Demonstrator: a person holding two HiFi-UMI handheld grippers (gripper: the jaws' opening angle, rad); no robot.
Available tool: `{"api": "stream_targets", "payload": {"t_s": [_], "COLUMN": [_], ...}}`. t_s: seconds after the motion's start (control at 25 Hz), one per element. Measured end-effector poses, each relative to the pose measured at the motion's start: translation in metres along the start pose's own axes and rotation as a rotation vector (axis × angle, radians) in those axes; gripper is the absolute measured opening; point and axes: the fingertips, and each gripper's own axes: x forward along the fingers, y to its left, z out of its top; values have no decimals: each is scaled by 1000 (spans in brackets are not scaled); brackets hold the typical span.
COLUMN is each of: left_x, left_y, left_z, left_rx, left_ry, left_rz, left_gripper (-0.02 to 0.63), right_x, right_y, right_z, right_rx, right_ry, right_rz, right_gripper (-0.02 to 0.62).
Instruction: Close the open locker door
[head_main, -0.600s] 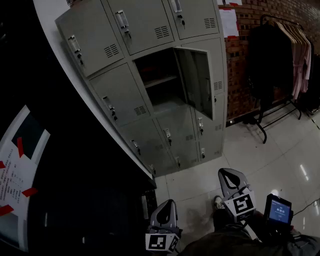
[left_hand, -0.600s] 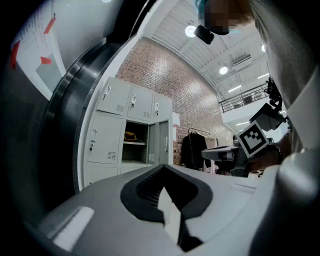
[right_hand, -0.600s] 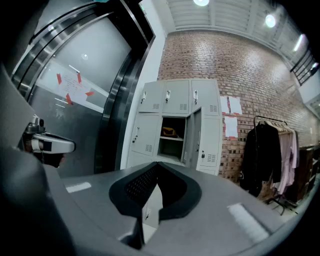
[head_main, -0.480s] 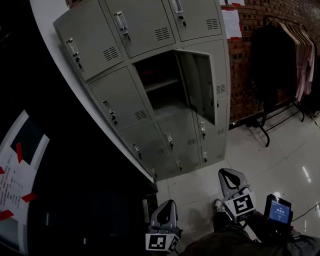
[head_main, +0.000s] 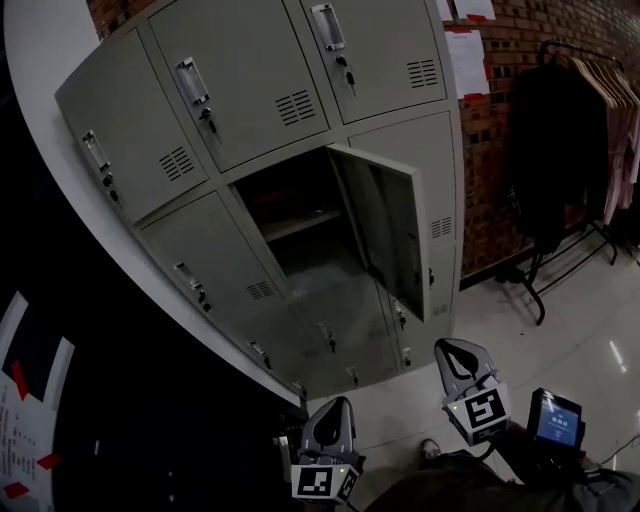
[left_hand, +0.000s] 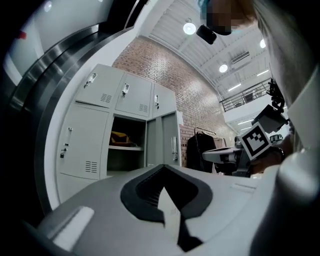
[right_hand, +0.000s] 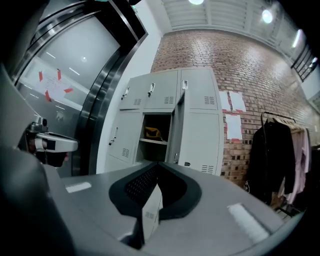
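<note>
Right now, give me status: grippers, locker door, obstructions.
Left gripper and right gripper both shut, empty, short of lockers. Locker door open, untouched. Coat rack off right, apart from door.

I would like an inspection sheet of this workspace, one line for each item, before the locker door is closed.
surface: glossy tiled floor.
job's things: locker door stands open, swung to the right; the shelf inside carries a yellowish thing.
clutter: nothing seen.
grippers: left gripper and right gripper both shut, empty, well short of the door.
cables: nothing clearly seen.
surroundings: brick wall with papers, clothes rack, small lit screen beside the right gripper.
</note>
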Motion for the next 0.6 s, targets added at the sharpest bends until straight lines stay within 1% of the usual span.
{"api": "stream_targets", "payload": {"t_s": [0.16, 0.32, 0.48, 0.6], "left_x": [62, 108, 130, 140], "left_y": [2, 3, 7, 11], "left_z": [-1, -5, -10, -12], "left_rx": [-2, -3, -8, -4], "left_ry": [-11, -13, 4, 8], "left_rz": [1, 2, 9, 8], "left_gripper": [2, 2, 2, 2], "right_x": [41, 75, 98, 108], "right_y": [-42, -71, -88, -90], "right_z": [0, 5, 10, 20], "right_rx": [-15, -31, -17, -18], "right_ry": [-7, -36, -57, -93], "right_rz": [23, 66, 94, 136], "right_gripper": [8, 24, 66, 117]}}
